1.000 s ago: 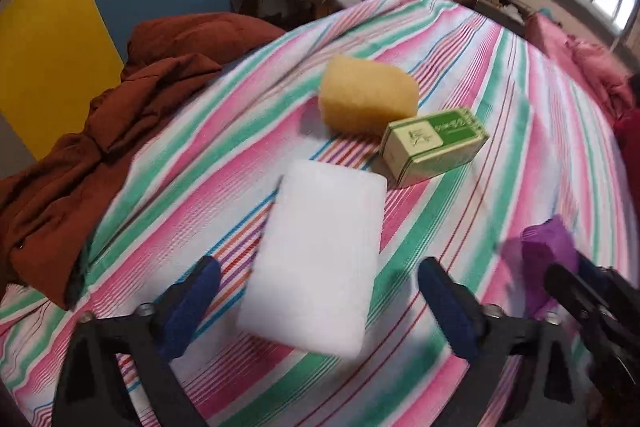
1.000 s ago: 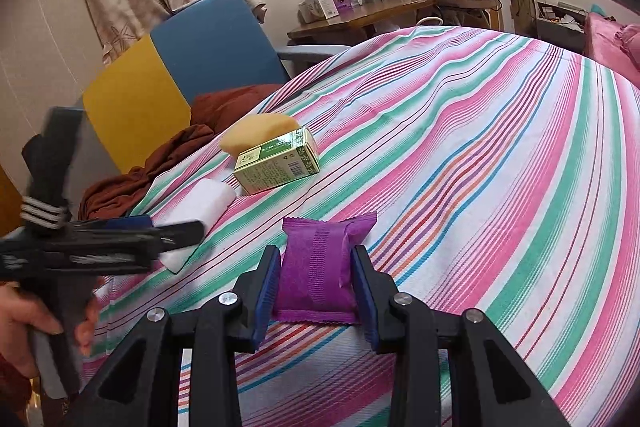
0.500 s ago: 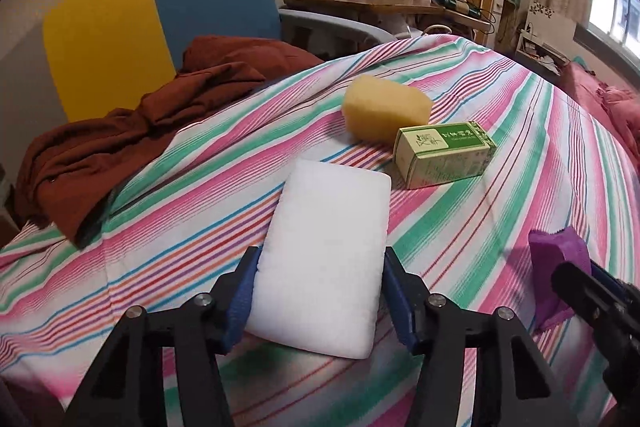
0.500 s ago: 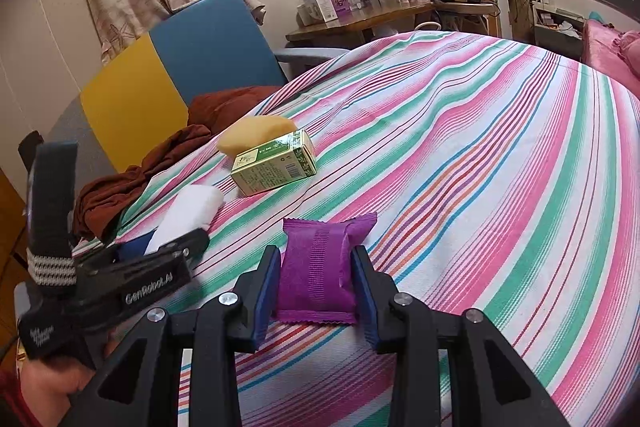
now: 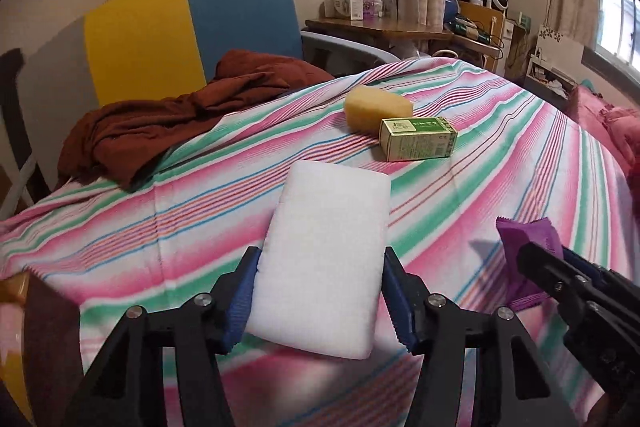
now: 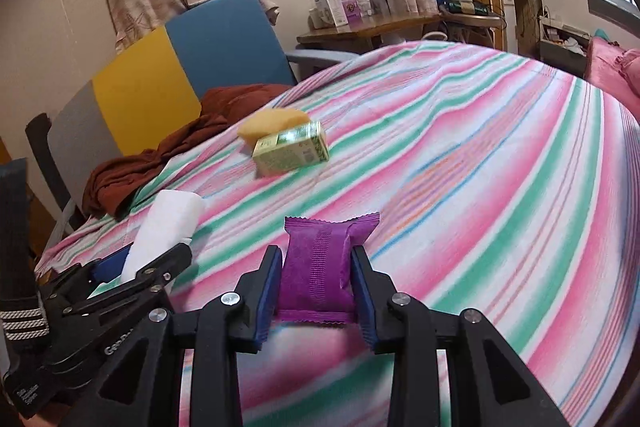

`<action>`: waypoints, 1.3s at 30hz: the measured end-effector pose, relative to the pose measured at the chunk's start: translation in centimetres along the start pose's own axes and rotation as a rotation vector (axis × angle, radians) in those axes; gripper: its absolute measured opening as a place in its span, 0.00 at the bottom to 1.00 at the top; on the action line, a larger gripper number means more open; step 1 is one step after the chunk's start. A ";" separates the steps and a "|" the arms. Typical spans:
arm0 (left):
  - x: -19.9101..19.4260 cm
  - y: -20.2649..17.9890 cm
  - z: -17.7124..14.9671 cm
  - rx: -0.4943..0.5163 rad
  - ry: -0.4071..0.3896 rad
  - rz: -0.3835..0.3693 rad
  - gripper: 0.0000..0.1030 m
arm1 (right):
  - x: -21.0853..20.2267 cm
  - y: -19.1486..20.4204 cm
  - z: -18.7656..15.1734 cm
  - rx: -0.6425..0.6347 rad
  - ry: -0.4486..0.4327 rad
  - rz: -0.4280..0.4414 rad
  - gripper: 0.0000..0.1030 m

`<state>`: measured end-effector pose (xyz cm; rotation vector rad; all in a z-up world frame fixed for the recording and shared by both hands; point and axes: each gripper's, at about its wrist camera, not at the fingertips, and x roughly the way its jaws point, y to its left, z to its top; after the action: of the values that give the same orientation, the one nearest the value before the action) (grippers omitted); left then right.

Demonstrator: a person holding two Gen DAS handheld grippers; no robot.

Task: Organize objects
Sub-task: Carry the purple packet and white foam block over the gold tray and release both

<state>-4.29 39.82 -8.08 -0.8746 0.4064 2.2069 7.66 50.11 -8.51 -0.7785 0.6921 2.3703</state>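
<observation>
White foam block [image 5: 324, 259] is sitting clamped between my left gripper's [image 5: 320, 291] blue pads, one pad pressing each long side near the end closest to me, the rest of it sticking out over the striped bedspread [image 5: 500, 163]. Over on the other side, my right gripper [image 6: 315, 291] is squeezing the purple snack packet [image 6: 320, 267] the same way, pads tight on both sides, crimped top edge poking up past the fingertips. From the left camera I'm seeing that packet [image 5: 528, 239] off to the right with the other tool's black arm across it, so the two are sitting near each other but apart. Further up the bed, the yellow sponge [image 5: 378, 107] and the green box [image 5: 418, 139] are lying touching or very nearly, box in front. A rust-brown cloth [image 5: 168, 123] is lying bunched at the left edge of the bedspread, running up against the yellow and blue chair [image 5: 192, 27]. Behind that, a cluttered wooden desk [image 5: 380, 27] is standing under the window.
</observation>
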 end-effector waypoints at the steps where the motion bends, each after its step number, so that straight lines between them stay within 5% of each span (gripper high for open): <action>1: -0.5 0.0 -0.4 -0.005 -0.005 0.005 0.57 | -0.2 0.0 -0.3 0.002 0.008 0.001 0.33; 20: -13.6 5.5 -4.8 -0.236 -0.142 -0.110 0.57 | -6.6 5.3 -2.9 -0.102 0.045 0.130 0.33; 28: -17.9 12.9 -7.1 -0.395 -0.163 -0.028 0.57 | -9.4 11.9 -4.0 -0.213 0.057 0.292 0.33; 39: -19.9 22.3 -11.1 -0.579 -0.134 0.108 0.58 | -11.5 20.6 -7.7 -0.332 0.183 0.514 0.33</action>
<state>-4.94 8.63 -1.72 -1.0040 -0.2756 2.5103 5.39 26.80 -0.32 -1.0710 0.6366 2.9573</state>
